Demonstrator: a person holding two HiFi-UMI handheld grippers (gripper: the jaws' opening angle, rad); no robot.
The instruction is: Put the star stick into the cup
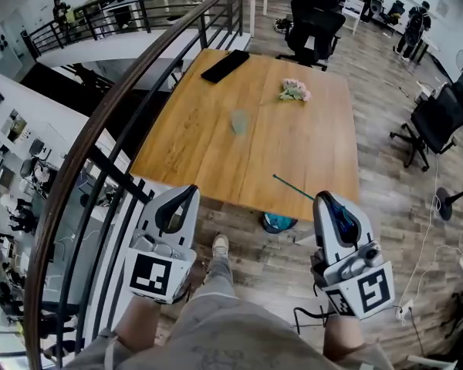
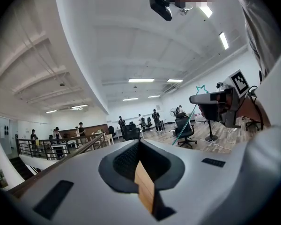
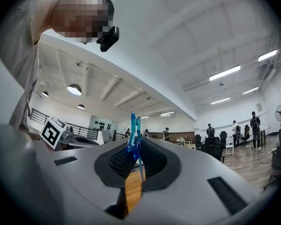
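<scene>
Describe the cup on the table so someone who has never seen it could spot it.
Find the wooden table beside the curved railing. Near its middle stands the cup, closer to us than the black slab at the far left and the pink bundle at the far right. It alone is pale and see-through, faint against the wood.

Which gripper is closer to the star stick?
Right. The right gripper is shut on the star stick. The left gripper is empty, off to the stick's left, not touching it.
</scene>
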